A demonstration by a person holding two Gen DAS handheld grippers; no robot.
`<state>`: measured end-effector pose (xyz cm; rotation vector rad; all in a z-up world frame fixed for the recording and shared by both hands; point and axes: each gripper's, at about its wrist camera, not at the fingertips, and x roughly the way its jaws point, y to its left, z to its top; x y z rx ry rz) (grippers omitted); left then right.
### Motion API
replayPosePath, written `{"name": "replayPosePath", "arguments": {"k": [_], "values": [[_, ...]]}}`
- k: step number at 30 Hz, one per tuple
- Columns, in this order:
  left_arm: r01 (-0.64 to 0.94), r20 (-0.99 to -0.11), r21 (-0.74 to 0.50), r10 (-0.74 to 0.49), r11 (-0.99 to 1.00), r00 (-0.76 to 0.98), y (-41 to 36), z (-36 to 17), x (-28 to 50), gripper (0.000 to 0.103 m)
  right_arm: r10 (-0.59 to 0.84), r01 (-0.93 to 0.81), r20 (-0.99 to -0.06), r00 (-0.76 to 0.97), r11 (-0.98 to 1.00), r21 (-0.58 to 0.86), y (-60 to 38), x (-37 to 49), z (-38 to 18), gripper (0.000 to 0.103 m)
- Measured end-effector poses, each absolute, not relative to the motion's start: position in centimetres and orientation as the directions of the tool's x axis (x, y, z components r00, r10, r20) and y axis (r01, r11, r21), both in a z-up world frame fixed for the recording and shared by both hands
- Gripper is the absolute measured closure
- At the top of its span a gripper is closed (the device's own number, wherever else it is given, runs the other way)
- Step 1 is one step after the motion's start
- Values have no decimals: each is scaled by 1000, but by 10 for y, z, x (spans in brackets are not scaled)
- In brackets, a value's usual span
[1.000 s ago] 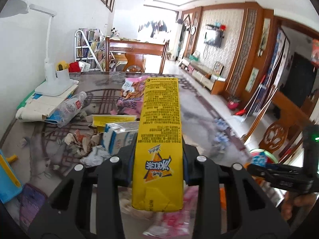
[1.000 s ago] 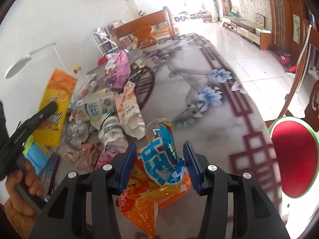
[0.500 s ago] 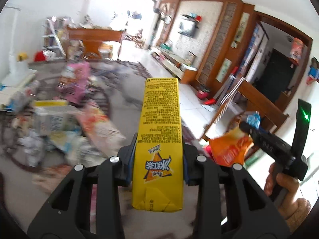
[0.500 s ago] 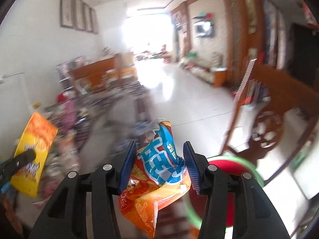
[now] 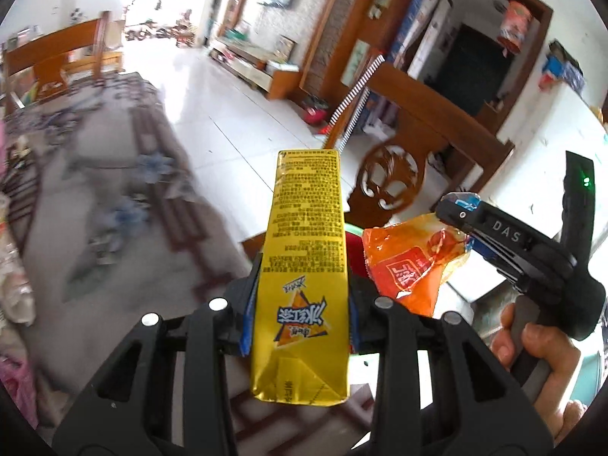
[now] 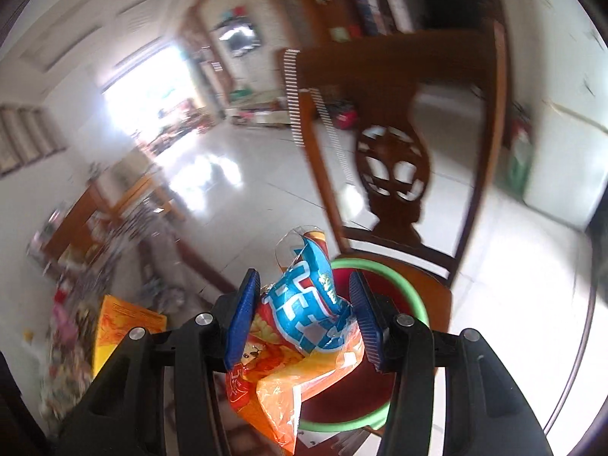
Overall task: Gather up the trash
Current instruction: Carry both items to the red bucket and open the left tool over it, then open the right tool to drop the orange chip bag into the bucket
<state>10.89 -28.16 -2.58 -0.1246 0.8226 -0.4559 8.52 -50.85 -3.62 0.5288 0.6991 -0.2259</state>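
Observation:
My left gripper (image 5: 303, 302) is shut on a tall yellow drink carton (image 5: 306, 228) that stands upright between its pads. To its right, a hand (image 5: 532, 353) holds my right gripper (image 5: 454, 207), which is shut on a crumpled orange and blue snack wrapper (image 5: 410, 262). In the right wrist view the same wrapper (image 6: 288, 391) hangs from the right gripper (image 6: 304, 311) above a red bin with a green rim (image 6: 399, 277). The yellow carton (image 6: 121, 326) shows at the lower left there. A sliver of the red bin (image 5: 355, 250) peeks out behind the carton in the left wrist view.
A carved wooden chair (image 6: 395, 174) stands just behind the bin, its back also visible as the chair (image 5: 387, 186) in the left wrist view. The table with a flowered grey cloth (image 5: 114, 209) lies to the left, with blurred trash (image 5: 11, 266) at its far left edge. White tiled floor stretches beyond.
Both grippers have swung to the right, away from the littered table and toward the chair and the bin. Each still holds its piece of trash.

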Motion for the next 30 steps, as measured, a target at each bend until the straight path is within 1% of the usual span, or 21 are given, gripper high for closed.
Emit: {"name": "replayPosePath", "arguments": {"k": [2, 3, 4, 5, 6, 11, 17, 20, 23, 27, 30], "values": [[362, -688, -285, -452, 888, 567, -296, -31, 115, 68, -41, 402, -673, 739, 829, 390, -516, 82, -40, 54], [373, -691, -289, -462, 882, 556, -304, -34, 118, 62, -57, 422, -678, 733, 820, 388, -521, 80, -42, 49], [377, -692, -287, -463, 881, 554, -307, -34, 118, 43, -64, 433, -681, 730, 814, 387, -524, 78, -42, 44], [379, -688, -281, -461, 882, 561, -309, -34, 118, 34, -71, 443, -681, 729, 807, 390, -527, 76, -43, 34], [381, -677, -279, -462, 881, 573, -308, -33, 116, 29, -77, 449, -678, 731, 803, 392, -529, 77, -42, 30], [370, -675, -278, -455, 886, 581, -302, -32, 108, 29, -81, 452, -678, 731, 802, 391, -532, 75, -43, 30], [300, -657, -325, -442, 897, 611, -264, -24, 97, 29, -67, 433, -680, 730, 815, 385, -522, 82, -43, 28], [268, -644, -301, -402, 915, 651, -240, -15, 87, 28, -54, 411, -682, 729, 832, 373, -511, 86, -41, 28], [225, -624, -290, -362, 930, 693, -209, -6, 74, 25, -47, 388, -682, 730, 850, 357, -499, 91, -39, 23], [142, -609, -303, -306, 942, 732, -159, 3, 60, 23, -33, 352, -681, 731, 874, 335, -479, 96, -34, 23], [62, -610, -299, -241, 952, 755, -114, 7, 52, 22, -24, 329, -680, 733, 887, 323, -466, 99, -32, 23]]}}
